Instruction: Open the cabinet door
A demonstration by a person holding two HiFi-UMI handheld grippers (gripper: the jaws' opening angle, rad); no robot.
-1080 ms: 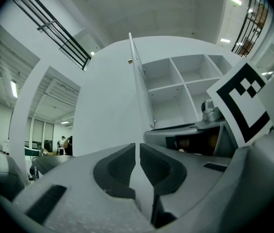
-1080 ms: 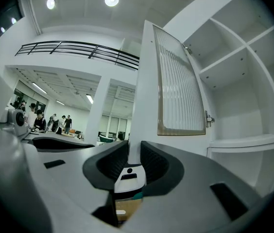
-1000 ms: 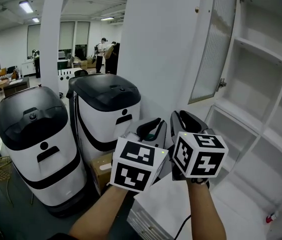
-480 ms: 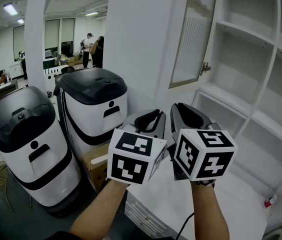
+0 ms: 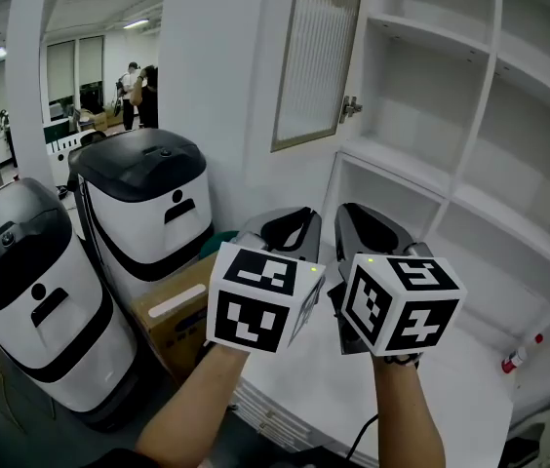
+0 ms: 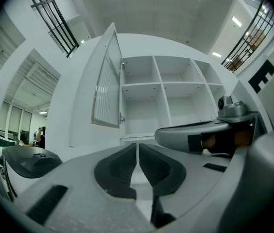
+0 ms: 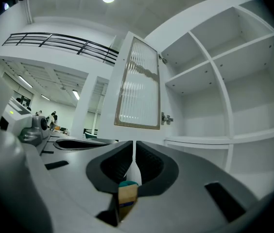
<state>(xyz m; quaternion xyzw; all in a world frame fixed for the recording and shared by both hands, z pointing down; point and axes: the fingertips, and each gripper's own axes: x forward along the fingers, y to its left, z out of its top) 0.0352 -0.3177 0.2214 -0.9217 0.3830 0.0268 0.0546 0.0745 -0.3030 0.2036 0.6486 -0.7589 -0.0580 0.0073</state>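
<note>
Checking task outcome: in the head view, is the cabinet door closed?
No, the ribbed-glass cabinet door stands swung outward, leaving the white shelves exposed.

The head view looks forward and steeply down from above. Both gripper views sit lower, side by side, facing level. All three share the tan-framed ribbed-glass cabinet door (image 5: 319,52) near twelve o'clock and the white open-shelf cabinet (image 5: 487,96) toward two.
</note>
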